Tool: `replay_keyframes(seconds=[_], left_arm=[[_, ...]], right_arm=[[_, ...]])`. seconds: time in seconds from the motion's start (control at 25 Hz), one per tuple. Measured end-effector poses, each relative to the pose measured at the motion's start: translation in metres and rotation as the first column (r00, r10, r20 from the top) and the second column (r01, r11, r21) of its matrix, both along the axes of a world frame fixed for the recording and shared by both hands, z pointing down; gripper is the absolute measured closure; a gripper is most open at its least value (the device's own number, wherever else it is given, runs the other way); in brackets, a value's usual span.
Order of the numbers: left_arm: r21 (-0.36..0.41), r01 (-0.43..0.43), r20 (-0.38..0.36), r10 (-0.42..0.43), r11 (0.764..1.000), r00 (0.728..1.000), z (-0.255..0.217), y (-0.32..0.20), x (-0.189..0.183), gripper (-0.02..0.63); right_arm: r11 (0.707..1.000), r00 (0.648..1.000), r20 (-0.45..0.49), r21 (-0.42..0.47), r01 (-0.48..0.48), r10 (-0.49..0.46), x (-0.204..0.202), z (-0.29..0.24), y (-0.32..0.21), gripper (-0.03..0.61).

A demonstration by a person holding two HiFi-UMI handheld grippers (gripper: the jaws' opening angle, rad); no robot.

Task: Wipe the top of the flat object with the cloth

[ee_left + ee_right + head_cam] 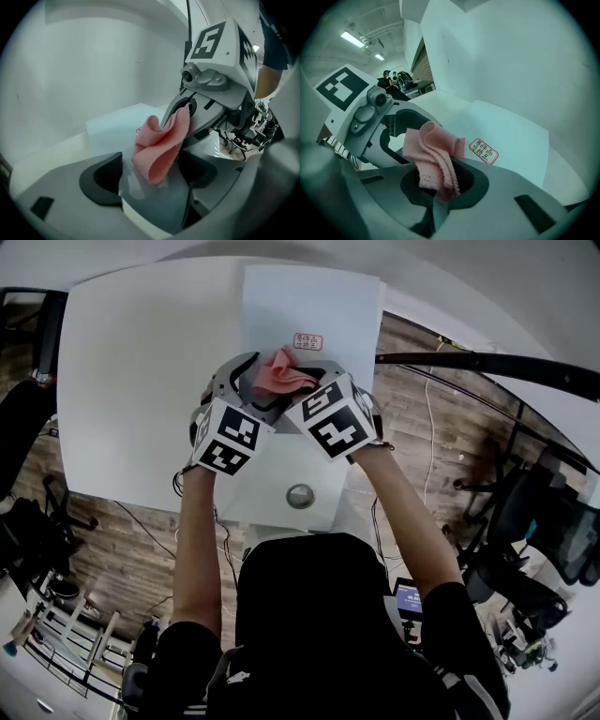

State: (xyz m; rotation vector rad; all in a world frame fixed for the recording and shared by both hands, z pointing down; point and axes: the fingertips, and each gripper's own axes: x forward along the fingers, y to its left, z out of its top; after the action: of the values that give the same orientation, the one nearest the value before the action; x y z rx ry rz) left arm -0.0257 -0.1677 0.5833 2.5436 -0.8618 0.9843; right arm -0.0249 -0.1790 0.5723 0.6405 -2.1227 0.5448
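Head view: over a white counter (131, 381), a person brings the left tongs (239, 381) and right tongs (307, 381) tip to tip around a bunched pink cloth (281, 371). The cloth is above the middle of the flat board (319, 301), whose long axis runs from the counter's near edge to its far edge. A red label (307, 341) lies just beyond the cloth, toward the far edge. Left gripper view: the left tongs (150, 180) stand apart, with the cloth (157, 145) hanging down into the gap between them, unclamped. It dangles from the right tongs (183, 111) at upper right, and the board (112, 129) lies beyond and below. Right gripper view: the right tongs (440, 190) are clamped on the cloth (431, 150), the label (483, 151) just ahead on the board (515, 136). By these pictures the right hand carries the cloth, and the surface to be wiped lies straight ahead and beneath.
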Motion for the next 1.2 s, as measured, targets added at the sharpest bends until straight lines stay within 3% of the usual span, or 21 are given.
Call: replay_keyframes(seconds=[0.32, 0.6, 1.0, 1.2], left_arm=[[0.002, -0.003, -0.006, 0.003, 1.000, 1.000, -0.001, 0.000, -0.001, 0.245], [0.003, -0.014, -0.008, 0.014, 1.000, 1.000, -0.002, 0.000, -0.001, 0.245], [0.002, -0.019, -0.013, 0.019, 1.000, 1.000, -0.002, 0.002, -0.001, 0.245], [0.004, -0.023, -0.015, 0.023, 1.000, 1.000, -0.001, 0.001, -0.001, 0.245]], right_arm=[[0.999, 0.999, -0.004, 0.006, -0.045, 0.045, 0.005, 0.001, -0.010, 0.534], [0.989, 0.990, -0.006, 0.034, -0.142, 0.142, 0.041, 0.007, -0.038, 0.534], [0.941, 0.941, -0.032, 0.060, -0.334, 0.336, 0.107, 0.001, -0.060, 0.534], [0.931, 0.931, -0.041, 0.065, -0.360, 0.363, 0.116, 0.001, -0.061, 0.534]])
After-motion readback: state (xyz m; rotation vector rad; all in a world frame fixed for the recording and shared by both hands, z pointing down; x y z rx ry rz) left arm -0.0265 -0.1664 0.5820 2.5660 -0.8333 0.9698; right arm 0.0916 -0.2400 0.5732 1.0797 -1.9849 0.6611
